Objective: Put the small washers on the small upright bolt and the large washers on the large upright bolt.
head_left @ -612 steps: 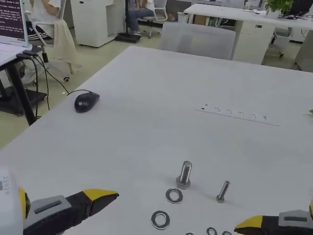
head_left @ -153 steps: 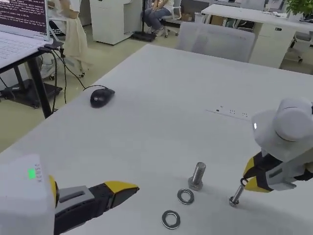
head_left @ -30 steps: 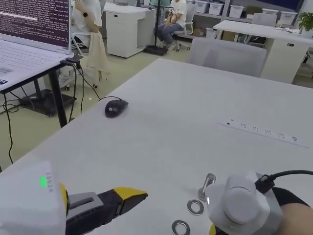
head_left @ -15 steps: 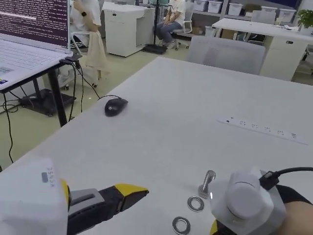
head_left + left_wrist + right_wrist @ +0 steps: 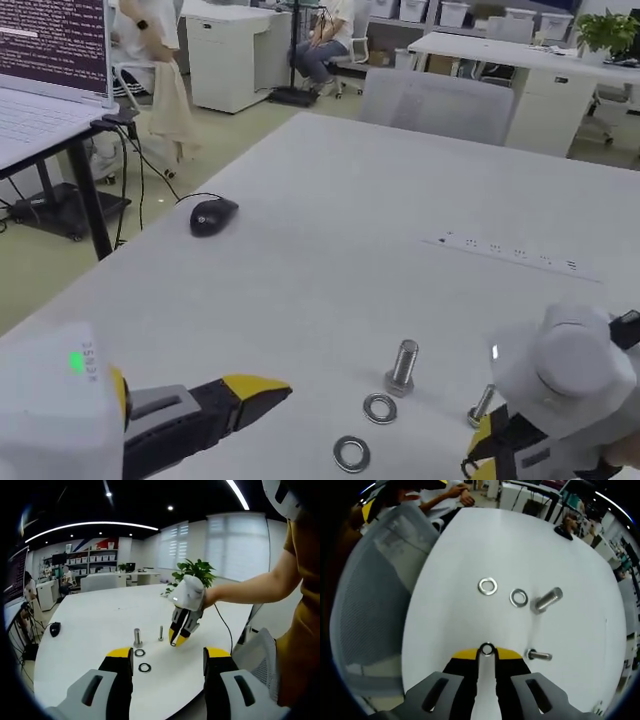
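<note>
While the left gripper (image 5: 167,661) rests low over the near edge of a white workbench (image 5: 350,220), its two yellow-tipped jaws stand spread wide apart with nothing between them. The right gripper (image 5: 487,657) has its jaws pressed together, pinching a small washer (image 5: 487,649) upright at the very tips.

Seen from the left gripper view, the right gripper points down at the table, its tips just beside the small bolt (image 5: 160,633) and not touching it. The large bolt (image 5: 137,638) stands upright on its head close to the small one, on the side away from the right gripper. Two large washers (image 5: 380,408) (image 5: 351,453) lie flat on the table in front of the large bolt, one just beside its base and the other a little nearer the person, apart from each other.

Farther back on the table sits a black computer mouse (image 5: 213,214) with its cable trailing off the edge. A strip of power sockets (image 5: 505,250) is set into the tabletop.
</note>
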`<action>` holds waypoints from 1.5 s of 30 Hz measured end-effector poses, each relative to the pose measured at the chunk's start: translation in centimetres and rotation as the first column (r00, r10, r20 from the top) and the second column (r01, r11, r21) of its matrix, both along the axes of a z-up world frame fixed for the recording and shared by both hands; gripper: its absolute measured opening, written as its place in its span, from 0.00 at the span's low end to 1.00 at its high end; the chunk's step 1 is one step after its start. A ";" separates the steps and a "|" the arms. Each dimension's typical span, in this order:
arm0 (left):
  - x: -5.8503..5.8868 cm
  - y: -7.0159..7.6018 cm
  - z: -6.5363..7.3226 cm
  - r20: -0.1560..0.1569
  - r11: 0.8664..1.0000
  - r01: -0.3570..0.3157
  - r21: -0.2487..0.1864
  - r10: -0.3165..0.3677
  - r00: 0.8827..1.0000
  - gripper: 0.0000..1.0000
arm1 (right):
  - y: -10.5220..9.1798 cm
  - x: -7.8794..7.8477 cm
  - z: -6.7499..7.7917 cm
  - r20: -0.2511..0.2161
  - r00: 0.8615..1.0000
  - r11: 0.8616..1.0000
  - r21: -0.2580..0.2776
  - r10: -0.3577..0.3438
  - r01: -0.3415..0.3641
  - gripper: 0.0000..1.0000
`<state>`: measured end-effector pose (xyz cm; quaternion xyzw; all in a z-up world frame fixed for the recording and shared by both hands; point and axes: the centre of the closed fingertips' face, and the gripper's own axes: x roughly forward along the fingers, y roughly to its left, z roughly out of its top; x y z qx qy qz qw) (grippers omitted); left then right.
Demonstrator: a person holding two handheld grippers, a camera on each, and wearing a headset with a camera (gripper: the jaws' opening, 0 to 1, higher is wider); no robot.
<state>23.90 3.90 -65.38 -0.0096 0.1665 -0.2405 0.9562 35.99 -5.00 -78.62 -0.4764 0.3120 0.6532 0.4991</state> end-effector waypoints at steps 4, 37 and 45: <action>0.0 -0.1 -0.1 -0.002 1.000 0.008 0.002 -0.008 1.000 0.55 | -0.6 1.1 1.0 0.019 0.999 1.000 0.011 -0.030 0.029 0.12; 1.3 0.1 -0.6 -0.014 0.999 0.039 -0.007 -0.039 0.999 0.56 | 0.7 6.8 3.2 0.077 0.994 0.997 0.015 -0.073 0.072 0.12; 1.6 0.1 -0.4 -0.012 0.999 0.040 -0.011 -0.040 0.999 0.56 | 0.6 7.2 2.7 0.067 0.996 0.998 -0.002 -0.065 0.065 0.12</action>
